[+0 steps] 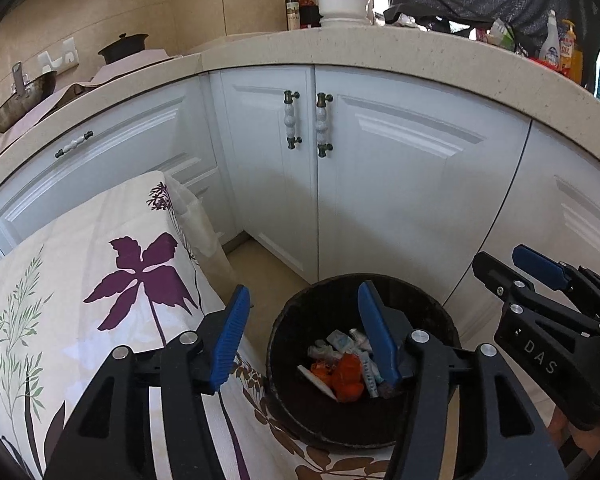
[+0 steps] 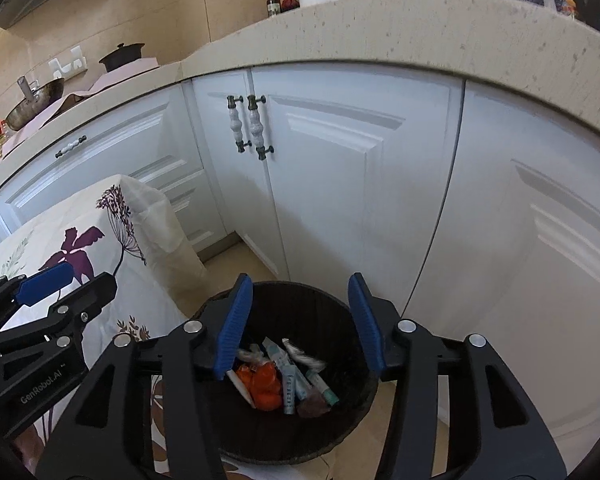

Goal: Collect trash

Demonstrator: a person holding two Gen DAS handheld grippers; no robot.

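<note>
A dark round trash bin (image 1: 292, 320) stands on the floor by the white cabinets; it also shows in the right wrist view (image 2: 324, 304). Inside lie several pieces of trash: orange wrappers (image 1: 346, 376) (image 2: 262, 386), white and pale blue tubes (image 2: 290, 384) and white scraps. My left gripper (image 1: 304, 312) is open and empty above the bin's left rim. My right gripper (image 2: 300, 304) is open and empty directly above the bin. The right gripper also shows at the right of the left wrist view (image 1: 512, 268); the left gripper shows at the left of the right wrist view (image 2: 80, 276).
A table with a floral cloth (image 1: 80, 280) stands left of the bin, its corner touching the bin's rim. White cabinet doors (image 1: 380, 184) lie behind. The stone counter (image 1: 380, 48) above holds bottles, a white pot and a wok.
</note>
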